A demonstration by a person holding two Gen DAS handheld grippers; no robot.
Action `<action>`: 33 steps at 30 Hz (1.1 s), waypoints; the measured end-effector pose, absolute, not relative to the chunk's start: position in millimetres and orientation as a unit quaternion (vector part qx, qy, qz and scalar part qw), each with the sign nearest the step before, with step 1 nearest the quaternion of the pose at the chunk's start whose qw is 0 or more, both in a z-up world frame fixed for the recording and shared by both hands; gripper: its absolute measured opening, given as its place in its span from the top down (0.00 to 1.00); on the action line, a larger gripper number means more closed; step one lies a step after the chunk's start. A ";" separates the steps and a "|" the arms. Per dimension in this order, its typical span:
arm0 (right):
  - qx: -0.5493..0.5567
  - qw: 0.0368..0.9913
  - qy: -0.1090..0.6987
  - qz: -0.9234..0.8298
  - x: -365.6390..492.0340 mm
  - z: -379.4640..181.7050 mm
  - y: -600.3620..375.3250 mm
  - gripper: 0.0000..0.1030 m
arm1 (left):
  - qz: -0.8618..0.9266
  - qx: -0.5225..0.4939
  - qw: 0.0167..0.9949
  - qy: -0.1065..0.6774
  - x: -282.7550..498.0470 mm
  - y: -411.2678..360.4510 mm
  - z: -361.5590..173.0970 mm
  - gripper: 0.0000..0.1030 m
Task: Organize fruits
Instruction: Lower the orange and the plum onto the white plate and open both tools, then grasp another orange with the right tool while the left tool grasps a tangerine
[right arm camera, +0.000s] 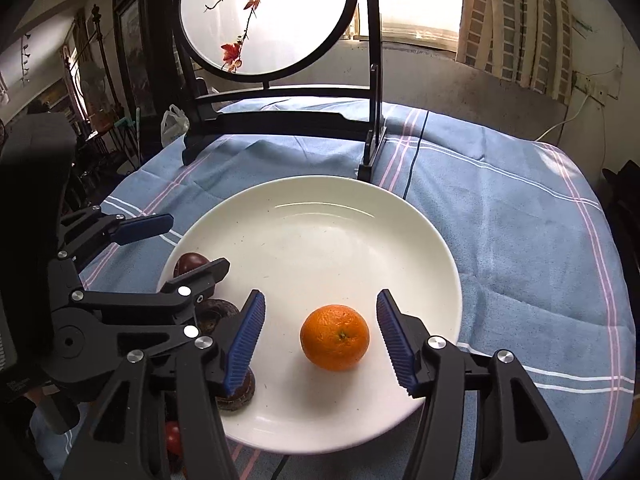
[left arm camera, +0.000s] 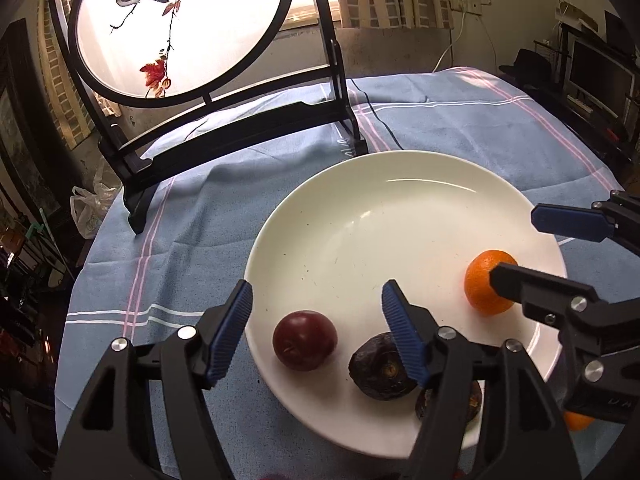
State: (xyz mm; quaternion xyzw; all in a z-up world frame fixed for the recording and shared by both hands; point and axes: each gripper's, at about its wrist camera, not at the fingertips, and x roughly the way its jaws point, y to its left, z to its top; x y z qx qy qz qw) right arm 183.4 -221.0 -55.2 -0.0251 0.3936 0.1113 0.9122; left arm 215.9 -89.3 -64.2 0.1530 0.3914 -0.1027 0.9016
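The left hand-held gripper [left arm camera: 316, 330] hangs with its blue pads spread apart, pinching nothing. Between its fingers, touching neither, a dark red plum [left arm camera: 305, 340] lies on the near part of the white plate [left arm camera: 360, 208]. Just beside the plum, partly behind the gripper's right finger, sits a dark brown wrinkled fruit [left arm camera: 378, 368], with a second dark fruit [left arm camera: 424, 404] mostly hidden behind that finger.

The right hand-held gripper [right arm camera: 320, 334] is likewise spread, and an orange [right arm camera: 334, 337] rests on the plate [right arm camera: 320, 220] between its pads with a clear gap on each side. To its left the other gripper reaches in over the dark fruits.

Beyond both grippers the plate's far half is bare, lying on a blue striped cloth [right arm camera: 500, 220] over the desk. Farther off stands a black-framed round screen [right arm camera: 266, 16] painted with birds, before a bright window.
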 end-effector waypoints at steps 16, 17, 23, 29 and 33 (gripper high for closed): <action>-0.062 0.909 0.383 0.154 47.0 -47.3 -222.9 0.36 | -0.119 0.151 0.913 0.361 118.1 -46.9 -37.0 0.27; -0.065 0.906 0.386 0.159 37.8 -50.1 -220.8 0.36 | -0.122 0.152 0.912 0.361 109.0 -42.9 -37.9 0.26; -0.086 0.885 0.417 0.189 -0.2 -84.7 -202.1 0.36 | -0.147 0.160 0.902 0.372 61.3 -25.4 -52.0 0.26; -0.085 0.872 0.442 0.194 11.8 -110.1 -192.2 0.36 | -0.194 0.179 0.879 0.398 22.1 -16.7 -75.9 0.26; -0.081 0.869 0.445 0.201 30.1 -117.5 -188.1 0.52 | -0.224 0.186 0.861 0.417 9.3 -23.2 -94.4 0.26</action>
